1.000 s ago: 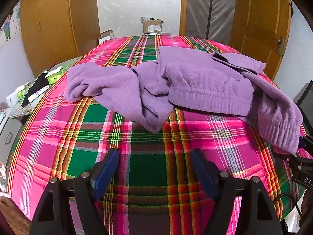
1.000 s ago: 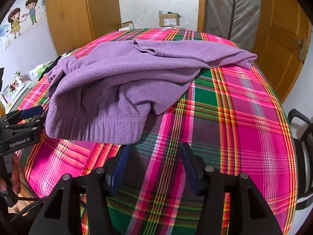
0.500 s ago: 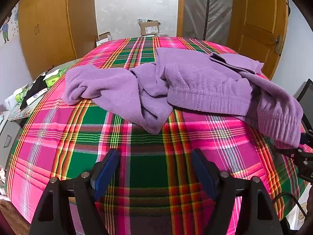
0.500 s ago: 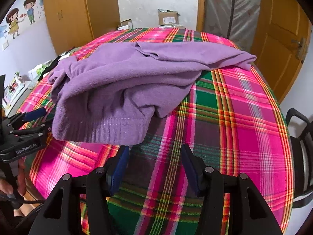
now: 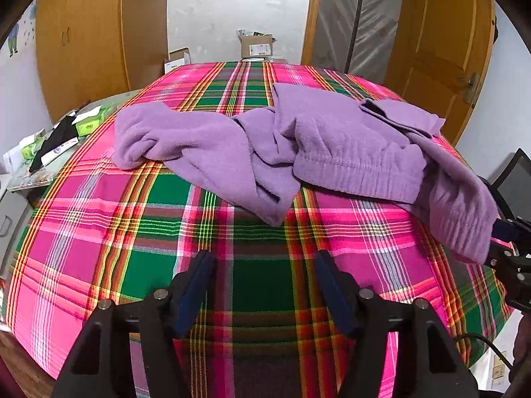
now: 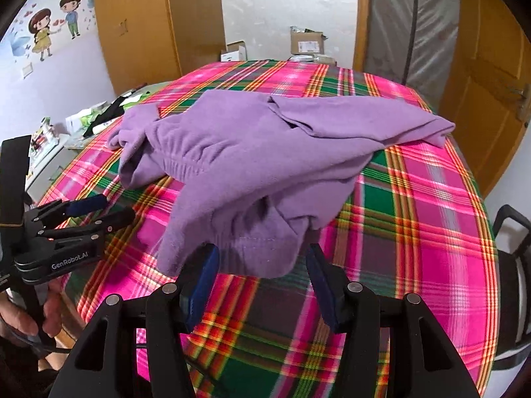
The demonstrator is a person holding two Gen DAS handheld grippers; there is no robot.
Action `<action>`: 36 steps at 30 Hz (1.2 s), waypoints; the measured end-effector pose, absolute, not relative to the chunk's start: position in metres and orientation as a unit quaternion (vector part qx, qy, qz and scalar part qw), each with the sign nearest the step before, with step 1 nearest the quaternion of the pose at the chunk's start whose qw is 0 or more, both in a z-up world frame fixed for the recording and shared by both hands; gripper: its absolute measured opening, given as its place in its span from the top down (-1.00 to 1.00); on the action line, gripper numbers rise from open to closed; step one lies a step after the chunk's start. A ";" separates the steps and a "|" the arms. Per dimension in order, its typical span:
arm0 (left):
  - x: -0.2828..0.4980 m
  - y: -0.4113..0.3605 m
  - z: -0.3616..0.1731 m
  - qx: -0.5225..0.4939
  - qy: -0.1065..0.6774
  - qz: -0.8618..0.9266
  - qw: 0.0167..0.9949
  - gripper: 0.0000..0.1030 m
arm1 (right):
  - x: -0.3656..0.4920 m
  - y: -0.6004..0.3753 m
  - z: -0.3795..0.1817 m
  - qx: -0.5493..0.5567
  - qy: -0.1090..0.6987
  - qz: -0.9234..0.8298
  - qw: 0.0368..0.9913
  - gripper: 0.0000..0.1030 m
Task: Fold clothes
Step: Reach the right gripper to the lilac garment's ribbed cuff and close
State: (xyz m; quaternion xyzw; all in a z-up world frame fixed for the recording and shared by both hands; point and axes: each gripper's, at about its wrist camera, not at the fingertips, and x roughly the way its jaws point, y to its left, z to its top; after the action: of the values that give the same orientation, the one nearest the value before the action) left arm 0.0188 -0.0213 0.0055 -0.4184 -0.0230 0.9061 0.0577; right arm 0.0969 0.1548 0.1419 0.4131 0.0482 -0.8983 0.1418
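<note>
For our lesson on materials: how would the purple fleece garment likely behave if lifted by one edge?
The purple fleece garment lies crumpled in soft folds, so it would probably hang limp. Its fuzzy surface suggests good grip, not slipperiness. It likely drags on the plaid cloth.

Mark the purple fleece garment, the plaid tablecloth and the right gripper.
Purple fleece garment [image 6: 265,152]: right wrist view, middle of its bunched body.
Pink-and-green plaid tablecloth [image 5: 109,215]: left wrist view, bare near-left area.
Right gripper [image 6: 262,278]: right wrist view, midway between fingertips.

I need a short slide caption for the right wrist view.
Open right gripper nearing the hem of crumpled purple pants on a plaid bedcover.
</note>
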 end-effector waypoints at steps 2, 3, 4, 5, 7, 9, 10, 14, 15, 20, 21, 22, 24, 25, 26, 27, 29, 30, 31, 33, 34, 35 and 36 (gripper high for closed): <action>0.020 -0.023 0.005 -0.418 -0.024 0.906 0.058 -0.25 | 0.095 0.151 0.141 0.414 0.049 -0.897 0.146 -0.10; 0.021 -0.024 0.005 -0.418 -0.023 0.906 0.058 -0.25 | 0.094 0.150 0.141 0.415 0.049 -0.897 0.146 -0.10; 0.021 -0.024 0.005 -0.418 -0.023 0.906 0.058 -0.25 | 0.093 0.150 0.140 0.416 0.048 -0.896 0.146 -0.10; 0.021 -0.024 0.005 -0.418 -0.023 0.906 0.058 -0.24 | 0.091 0.149 0.140 0.418 0.047 -0.895 0.147 -0.10; 0.022 -0.024 0.005 -0.417 -0.023 0.907 0.058 -0.24 | 0.088 0.148 0.139 0.419 0.047 -0.895 0.148 -0.10; 0.024 -0.025 0.006 -0.417 -0.022 0.907 0.056 -0.24 | 0.085 0.145 0.139 0.419 0.049 -0.894 0.149 -0.10; 0.023 -0.026 0.006 -0.417 -0.021 0.907 0.056 -0.24 | 0.084 0.144 0.138 0.419 0.050 -0.894 0.150 -0.10; 0.022 -0.025 0.006 -0.417 -0.018 0.907 0.055 -0.23 | 0.079 0.141 0.137 0.418 0.051 -0.894 0.152 -0.10; 0.022 -0.025 0.005 -0.417 -0.017 0.907 0.055 -0.23 | 0.078 0.140 0.137 0.418 0.051 -0.894 0.152 -0.10; 0.023 -0.026 0.006 -0.416 -0.017 0.907 0.053 -0.23 | 0.071 0.145 0.141 0.407 0.028 -0.898 0.167 0.23; 0.022 -0.026 0.006 -0.417 -0.017 0.907 0.053 -0.23 | 0.071 0.147 0.142 0.404 0.021 -0.898 0.171 0.32; 0.022 -0.027 0.006 -0.417 -0.019 0.907 0.052 -0.23 | 0.071 0.150 0.144 0.402 0.013 -0.899 0.174 0.36; 0.021 -0.027 0.006 -0.417 -0.021 0.907 0.052 -0.22 | 0.071 0.154 0.147 0.397 -0.002 -0.900 0.181 0.36; 0.021 -0.027 0.007 -0.417 -0.022 0.907 0.052 -0.22 | 0.072 0.156 0.148 0.398 -0.012 -0.899 0.184 0.36; 0.021 -0.028 0.007 -0.416 -0.022 0.907 0.053 -0.22 | 0.072 0.158 0.148 0.400 -0.021 -0.897 0.188 0.34; 0.022 -0.028 0.008 -0.415 -0.023 0.908 0.054 -0.22 | 0.075 0.161 0.150 0.402 -0.034 -0.895 0.191 0.34; 0.023 -0.028 0.009 -0.413 -0.024 0.909 0.054 -0.22 | 0.082 0.166 0.154 0.402 -0.054 -0.891 0.203 0.32; 0.024 -0.029 0.009 -0.412 -0.026 0.909 0.054 -0.22 | 0.086 0.166 0.157 0.399 -0.057 -0.891 0.208 0.32; 0.025 -0.030 0.009 -0.410 -0.028 0.910 0.054 -0.22 | 0.091 0.167 0.161 0.396 -0.060 -0.891 0.212 0.32; 0.026 -0.031 0.010 -0.408 -0.032 0.911 0.054 -0.22 | 0.098 0.168 0.168 0.391 -0.068 -0.891 0.222 0.29; 0.027 -0.032 0.011 -0.407 -0.033 0.911 0.054 -0.22 | 0.099 0.165 0.169 0.390 -0.070 -0.890 0.227 0.19; 0.027 -0.032 0.011 -0.406 -0.033 0.912 0.054 -0.22 | 0.100 0.163 0.171 0.389 -0.072 -0.888 0.232 0.13; 0.028 -0.033 0.012 -0.406 -0.034 0.912 0.055 -0.22 | 0.100 0.160 0.170 0.390 -0.071 -0.887 0.237 0.13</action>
State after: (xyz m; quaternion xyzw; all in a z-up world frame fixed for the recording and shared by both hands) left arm 0.0277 -0.0328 0.0120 -0.4056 -0.0341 0.9118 0.0547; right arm 0.1004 0.1595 0.1704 0.3902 -0.0706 -0.8868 0.2373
